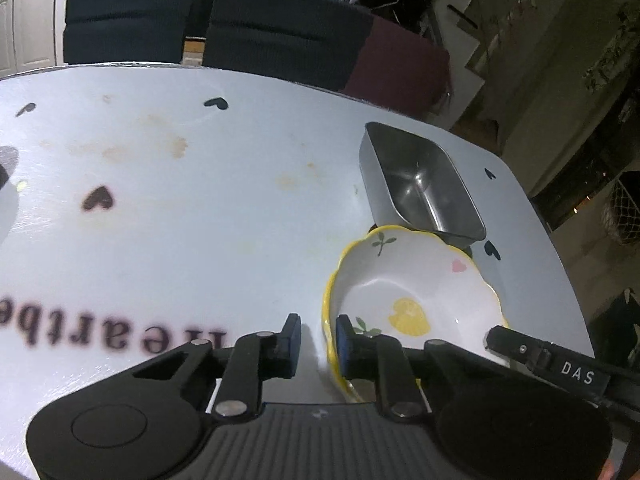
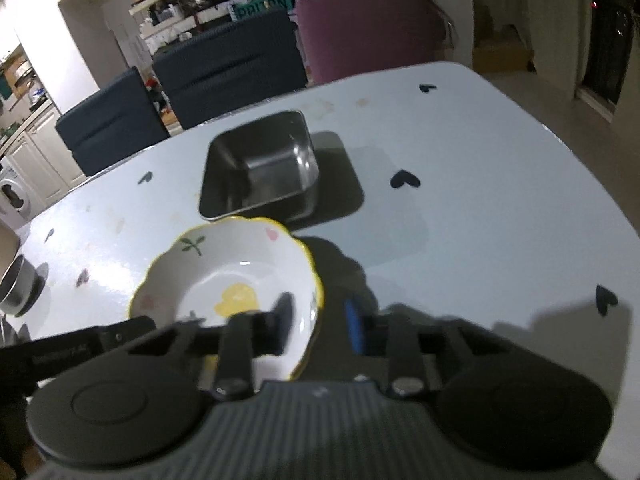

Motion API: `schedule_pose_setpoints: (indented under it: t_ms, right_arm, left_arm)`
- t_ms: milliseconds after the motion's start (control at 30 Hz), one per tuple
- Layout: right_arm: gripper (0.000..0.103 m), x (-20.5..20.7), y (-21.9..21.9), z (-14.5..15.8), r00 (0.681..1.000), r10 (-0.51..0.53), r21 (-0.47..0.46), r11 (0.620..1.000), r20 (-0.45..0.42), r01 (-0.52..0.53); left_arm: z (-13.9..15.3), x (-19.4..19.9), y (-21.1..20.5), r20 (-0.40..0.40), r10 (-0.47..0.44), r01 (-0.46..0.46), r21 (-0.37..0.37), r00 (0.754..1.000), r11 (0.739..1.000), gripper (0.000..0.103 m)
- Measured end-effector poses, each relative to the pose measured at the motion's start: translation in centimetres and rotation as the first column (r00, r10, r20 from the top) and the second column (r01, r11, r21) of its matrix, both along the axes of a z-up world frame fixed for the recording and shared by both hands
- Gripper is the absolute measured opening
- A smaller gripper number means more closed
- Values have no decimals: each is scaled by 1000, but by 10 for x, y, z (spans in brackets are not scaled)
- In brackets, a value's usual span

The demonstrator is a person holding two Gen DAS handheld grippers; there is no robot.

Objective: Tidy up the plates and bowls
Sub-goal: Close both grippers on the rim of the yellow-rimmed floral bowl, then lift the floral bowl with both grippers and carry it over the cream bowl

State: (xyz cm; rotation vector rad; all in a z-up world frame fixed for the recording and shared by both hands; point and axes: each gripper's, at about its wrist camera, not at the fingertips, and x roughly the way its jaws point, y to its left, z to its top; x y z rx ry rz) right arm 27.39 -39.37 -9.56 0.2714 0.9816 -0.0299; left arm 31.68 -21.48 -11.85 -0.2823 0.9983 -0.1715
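The bowl's (image 1: 416, 288) near rim is hidden behind the left tool (image 1: 318, 344). At nine o'clock the bench (image 1: 200, 220) lettering runs off blurred. In the right view, a metal pot (image 2: 16, 284) at nine o'clock is cut off.

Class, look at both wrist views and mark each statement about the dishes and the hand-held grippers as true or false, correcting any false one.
1. The yellow-rimmed bowl is full of food. False: it is empty.
2. The steel container is square-cornered and empty. True.
3. The left hand-held gripper has one finger inside the bowl's rim and one outside. True.
4. The right hand-held gripper is far from the bowl. False: it straddles the bowl's rim.
5. The table is bare wood. False: it has a pale cover printed with dark hearts.
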Motion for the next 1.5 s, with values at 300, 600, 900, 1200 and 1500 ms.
schedule_pose_setpoints:
  t_ms: [300, 600, 900, 1200, 1500]
  right_arm:
    - [11, 12, 9, -13, 998, 45, -14, 999, -36, -46]
    - [10, -3, 9, 7, 997, 69, -12, 998, 37, -69]
    - [10, -50, 23, 68, 975, 77, 46, 995, 207, -88]
    - [10, -101, 64, 113, 936, 128, 91, 982, 327, -165]
    - [11, -137, 115, 115, 915, 207, 142, 953, 348, -269]
  left_arm:
    - [-6, 8, -6, 0, -67, 67, 16, 998, 998, 8]
    - [30, -14, -5, 73, -92, 89, 42, 993, 995, 8]
    - [111, -65, 21, 209, -80, 64, 84, 975, 994, 8]
    - [155, -129, 72, 270, -42, 9, 121, 962, 993, 8]
    - [164, -187, 143, 281, 35, -78, 140, 959, 987, 8]
